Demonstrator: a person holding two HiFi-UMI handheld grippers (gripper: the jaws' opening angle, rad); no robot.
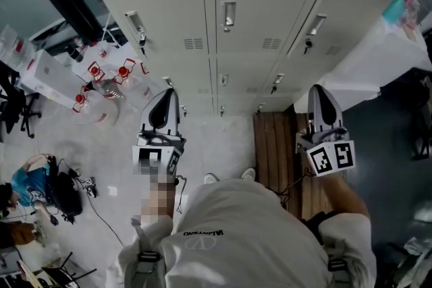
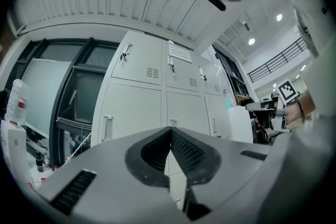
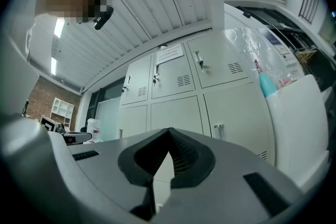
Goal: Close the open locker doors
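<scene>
Now a person faces a bank of pale grey metal lockers (image 1: 263, 10) with both handheld grippers clenched and empty.
Left gripper (image 1: 170, 92) and right gripper (image 1: 318, 88) point toward the lockers without touching them, each with its jaws pressed together on nothing. Every locker door in view sits flush with its frame. A brown slatted wooden board (image 1: 273, 145) lies on the floor at the lockers' foot, near the right gripper.

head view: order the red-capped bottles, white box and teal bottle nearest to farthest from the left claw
1. red-capped bottles, just left of the left claw
2. white box, farther left
3. teal bottle, far upper right
</scene>
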